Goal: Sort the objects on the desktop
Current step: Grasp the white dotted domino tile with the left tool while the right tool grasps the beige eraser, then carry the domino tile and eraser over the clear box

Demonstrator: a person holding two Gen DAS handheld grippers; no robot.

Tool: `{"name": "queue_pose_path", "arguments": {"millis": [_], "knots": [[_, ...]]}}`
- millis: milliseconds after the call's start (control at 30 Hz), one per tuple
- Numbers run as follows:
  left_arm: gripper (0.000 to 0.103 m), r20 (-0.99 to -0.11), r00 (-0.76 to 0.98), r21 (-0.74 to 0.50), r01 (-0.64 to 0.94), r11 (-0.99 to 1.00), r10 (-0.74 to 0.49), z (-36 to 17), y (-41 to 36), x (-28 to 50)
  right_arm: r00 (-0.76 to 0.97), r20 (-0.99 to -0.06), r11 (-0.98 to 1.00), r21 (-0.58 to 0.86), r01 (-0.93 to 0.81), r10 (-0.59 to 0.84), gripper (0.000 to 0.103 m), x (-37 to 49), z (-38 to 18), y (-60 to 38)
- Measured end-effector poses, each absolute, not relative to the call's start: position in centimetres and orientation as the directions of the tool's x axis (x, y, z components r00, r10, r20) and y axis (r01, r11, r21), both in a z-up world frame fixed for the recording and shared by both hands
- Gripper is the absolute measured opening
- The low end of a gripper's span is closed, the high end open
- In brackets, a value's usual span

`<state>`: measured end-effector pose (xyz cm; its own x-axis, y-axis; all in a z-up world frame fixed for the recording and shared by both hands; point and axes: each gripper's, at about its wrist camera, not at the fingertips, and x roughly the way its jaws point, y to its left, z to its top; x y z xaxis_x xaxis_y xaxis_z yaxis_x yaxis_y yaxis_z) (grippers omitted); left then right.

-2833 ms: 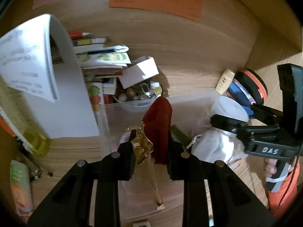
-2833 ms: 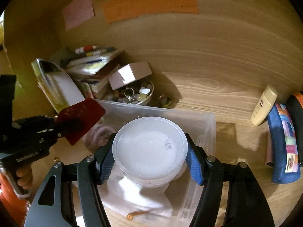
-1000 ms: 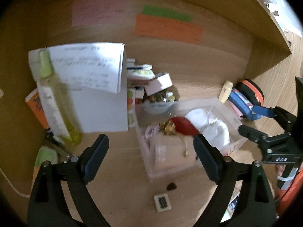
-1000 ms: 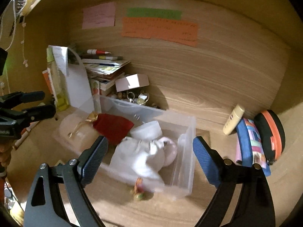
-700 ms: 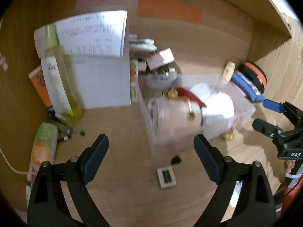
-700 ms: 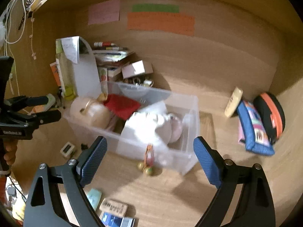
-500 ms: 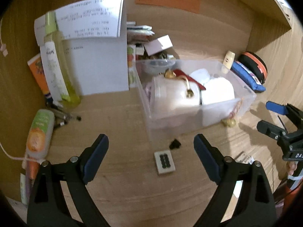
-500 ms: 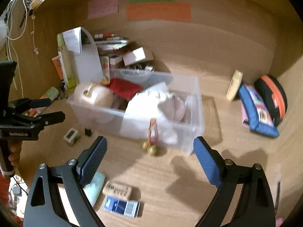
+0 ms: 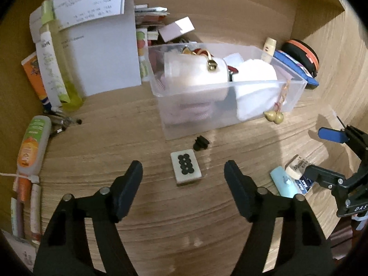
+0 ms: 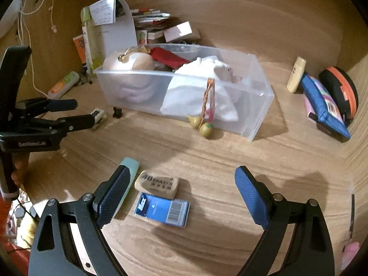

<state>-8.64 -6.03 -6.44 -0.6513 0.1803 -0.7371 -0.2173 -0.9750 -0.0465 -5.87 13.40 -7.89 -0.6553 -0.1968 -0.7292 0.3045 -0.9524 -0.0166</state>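
Observation:
A clear plastic bin (image 9: 230,87) (image 10: 255,99) stands on the wooden desk and holds a pale pink purse (image 9: 195,73), a red pouch (image 10: 168,57) and a white cloth bag (image 10: 202,76). A cord with two small gourds (image 10: 202,124) hangs over its front. My left gripper (image 9: 184,177) is open and empty, just before a white tile with black dots (image 9: 185,166) and a small black clip (image 9: 201,143). My right gripper (image 10: 181,191) is open and empty over an eraser (image 10: 157,184), a blue card (image 10: 162,209) and a mint case (image 10: 128,170).
Papers, a tall yellow-green bottle (image 9: 55,57), books and a small box (image 9: 177,28) crowd the back left. An orange-labelled tube (image 9: 33,147) and pens lie at left. A cream bottle (image 10: 296,74), blue pouch (image 10: 324,105) and round black-orange case (image 10: 342,89) sit at right.
Both grippers have let go of their items into the bin, opened, and pulled back and down toward the desk front, bringing the tile, eraser and card into view.

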Motion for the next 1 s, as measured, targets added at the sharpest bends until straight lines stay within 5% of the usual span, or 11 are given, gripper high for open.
{"name": "queue_pose_path", "arguments": {"millis": [200,633,1000], "knots": [[0.049,-0.751,-0.638,-0.027,-0.222,-0.975,0.167,-7.0,-5.4,-8.8,-0.625,-0.752,-0.948,-0.003,0.318,-0.207,0.086,-5.6,-8.8,13.4],[0.027,-0.771,-0.618,-0.021,-0.217,-0.976,0.154,-7.7,-5.0,-9.8,-0.578,-0.781,-0.921,-0.009,0.389,-0.236,0.042,-6.4,-9.7,11.6],[0.024,-0.754,-0.638,-0.036,-0.204,-0.978,0.161,-7.8,-5.5,-9.4,-0.58,-0.758,-0.928,0.09,0.36,-0.299,0.041,-6.7,-9.3,13.1]]}}
